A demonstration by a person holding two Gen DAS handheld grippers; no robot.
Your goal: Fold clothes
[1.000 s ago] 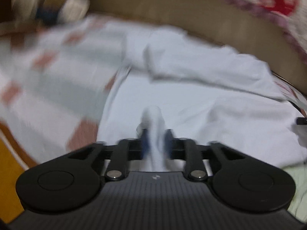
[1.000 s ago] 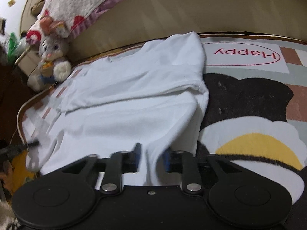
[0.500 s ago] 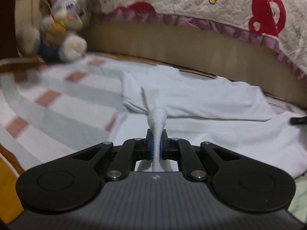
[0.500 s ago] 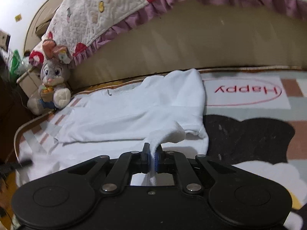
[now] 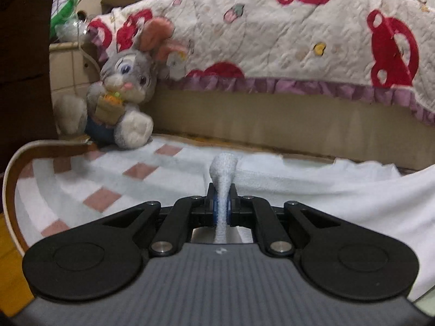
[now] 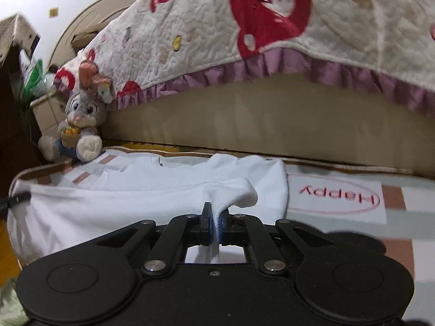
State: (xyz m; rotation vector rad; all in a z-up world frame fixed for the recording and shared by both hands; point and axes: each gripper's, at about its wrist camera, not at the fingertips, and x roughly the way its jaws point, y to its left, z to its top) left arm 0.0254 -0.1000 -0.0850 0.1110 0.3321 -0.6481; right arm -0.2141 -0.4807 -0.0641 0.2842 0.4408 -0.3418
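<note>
A white garment point(image 5: 339, 193) lies spread on a patterned mat point(image 5: 81, 187) in front of a bed. My left gripper point(image 5: 223, 203) is shut on a pinched fold of it, and a tuft of cloth sticks up past the fingertips. In the right wrist view the same white garment point(image 6: 122, 198) stretches to the left, and my right gripper point(image 6: 215, 224) is shut on its near edge, which is lifted off the mat point(image 6: 407, 217). The other gripper's black tip point(image 6: 16, 199) shows at the garment's far left edge.
A grey plush rabbit point(image 5: 119, 97) sits at the mat's far left corner against the bed base point(image 5: 272, 119). A quilt with red bears point(image 5: 272, 32) hangs over the bed. A pink "Happy" print point(image 6: 338, 194) marks the mat right of the garment.
Both grippers have closed on the white garment and risen with it. Both views have tilted up from the mat toward the bed and quilt.
</note>
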